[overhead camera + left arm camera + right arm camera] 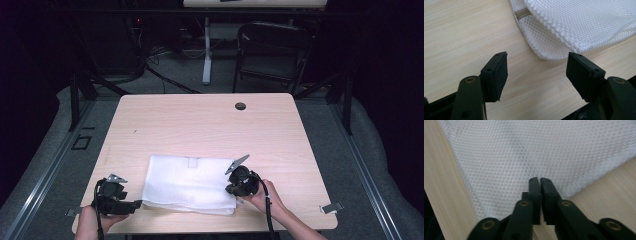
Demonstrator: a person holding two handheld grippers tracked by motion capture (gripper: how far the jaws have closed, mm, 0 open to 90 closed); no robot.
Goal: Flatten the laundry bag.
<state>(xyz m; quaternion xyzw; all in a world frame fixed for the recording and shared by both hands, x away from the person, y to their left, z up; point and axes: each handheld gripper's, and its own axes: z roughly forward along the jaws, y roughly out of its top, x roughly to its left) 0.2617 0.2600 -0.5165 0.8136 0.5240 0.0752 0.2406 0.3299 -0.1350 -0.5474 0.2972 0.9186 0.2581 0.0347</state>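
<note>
A white mesh bag point(190, 182) lies folded flat on the near half of the wooden table point(200, 120). Its beige zipper end point(522, 13) shows at the far edge. At the bag's near left corner, my left gripper point(135, 204) is just off the cloth. Its jaws stand wide apart over bare wood point(536, 65) and the bag's rounded corner point(579, 22) lies just beyond them. My right gripper point(231, 190) sits at the bag's near right corner. Its jaws are almost together point(539, 180), tips resting over the mesh point(524, 152), with no cloth visible in the thin slit.
A round cable hole point(240, 106) sits near the table's far edge. A metal clip point(331, 207) juts from the near right corner. Behind the table stand a dark folding chair point(272, 50) and a white table leg point(206, 50).
</note>
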